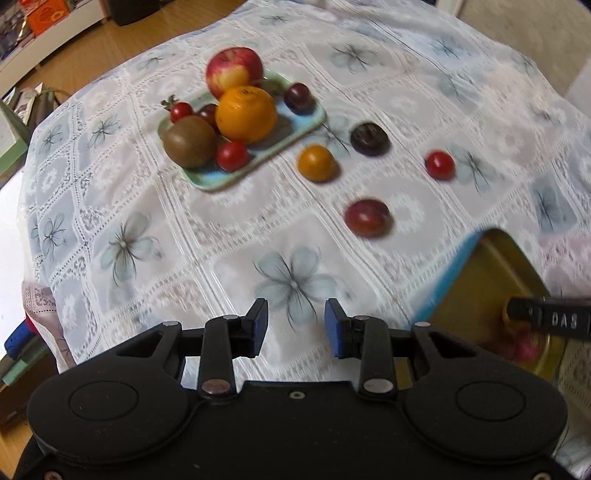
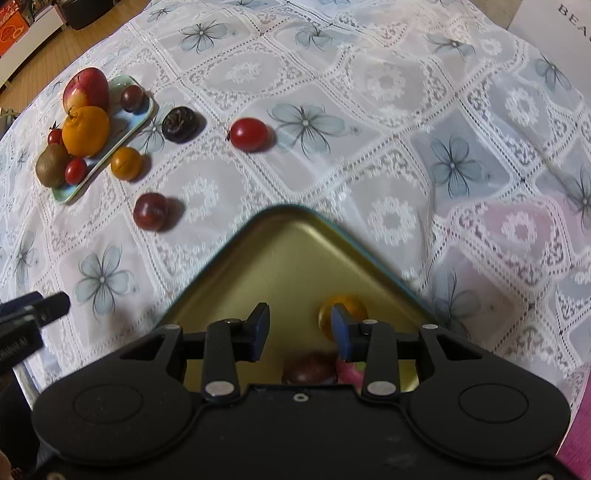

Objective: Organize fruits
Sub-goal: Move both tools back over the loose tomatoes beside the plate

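**Loose fruit on a lace-covered worktop, both tongs empty**

The worktop (image 2: 388, 122) is draped in a white lace cloth printed with pale blue flowers, over a wooden floor (image 1: 92, 48) with a low white shelf (image 1: 55, 33) at the far left. An orange box on that shelf carries writing too blurred to read. In the right wrist view a white sheet (image 2: 561, 29) at the top right corner shows the letters "BEA" before the edge cuts them off. The right tongs' finger, seen from the left wrist camera, bears mirrored lettering I cannot make out.

A pale green rectangular tray (image 1: 295, 133) lies far left, its long axis running diagonally – from near-left to far-right in the left wrist view. On it sit an apple (image 1: 233, 68), an orange (image 1: 246, 114), a kiwi (image 1: 190, 142), two red cherry tomatoes and two dark plum-coloured fruits. Loose on the cloth just beside the tray are a small orange tomato (image 1: 317, 162) and a dark wrinkled fruit (image 1: 369, 138); a red cherry tomato (image 2: 249, 134) lies further right with its long axis roughly left to right, and a dark red tomato (image 2: 151, 211) lies nearer.

A gold tin (image 2: 291, 266) with a blue outside points one corner away from the right wrist camera. It holds an orange fruit (image 2: 354, 306), a dark one (image 2: 310, 371) and something pink, partly hidden.

The left tongs (image 1: 295, 328) hover over bare cloth, parted and gripping nothing. The right tongs (image 2: 300, 334) sit above the tin – likewise parted and empty.
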Motion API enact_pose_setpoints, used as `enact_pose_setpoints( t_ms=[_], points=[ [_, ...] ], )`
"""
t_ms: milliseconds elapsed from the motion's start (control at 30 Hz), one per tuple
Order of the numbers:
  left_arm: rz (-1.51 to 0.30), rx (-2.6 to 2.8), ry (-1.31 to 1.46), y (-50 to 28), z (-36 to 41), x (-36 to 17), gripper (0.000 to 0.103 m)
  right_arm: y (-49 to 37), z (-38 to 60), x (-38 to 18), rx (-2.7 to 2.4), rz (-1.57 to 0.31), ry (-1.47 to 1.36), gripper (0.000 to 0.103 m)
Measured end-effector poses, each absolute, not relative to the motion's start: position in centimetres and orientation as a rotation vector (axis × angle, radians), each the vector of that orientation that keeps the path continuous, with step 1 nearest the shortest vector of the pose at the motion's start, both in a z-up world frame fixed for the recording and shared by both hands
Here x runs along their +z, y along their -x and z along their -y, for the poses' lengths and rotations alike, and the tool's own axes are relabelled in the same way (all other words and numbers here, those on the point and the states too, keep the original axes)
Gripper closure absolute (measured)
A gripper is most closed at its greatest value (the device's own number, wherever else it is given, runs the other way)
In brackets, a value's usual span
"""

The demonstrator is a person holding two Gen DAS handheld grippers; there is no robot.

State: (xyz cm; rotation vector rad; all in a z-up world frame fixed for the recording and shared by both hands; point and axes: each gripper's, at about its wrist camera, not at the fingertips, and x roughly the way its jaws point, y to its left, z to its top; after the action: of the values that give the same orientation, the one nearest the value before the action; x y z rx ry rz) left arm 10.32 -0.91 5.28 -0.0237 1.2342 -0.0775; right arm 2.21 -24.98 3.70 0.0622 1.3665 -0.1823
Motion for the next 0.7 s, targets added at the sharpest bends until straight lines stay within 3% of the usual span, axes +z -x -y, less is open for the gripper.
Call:
enact_pose_setpoints(
  t_ms=[700],
  points=[
    [-1.161, -0.068, 0.037, -20.1, 1.5, 3.7, 0.06, -15.1, 24.8, 1.2, -0.151, -1.221, -0.124, 0.061]
  ],
)
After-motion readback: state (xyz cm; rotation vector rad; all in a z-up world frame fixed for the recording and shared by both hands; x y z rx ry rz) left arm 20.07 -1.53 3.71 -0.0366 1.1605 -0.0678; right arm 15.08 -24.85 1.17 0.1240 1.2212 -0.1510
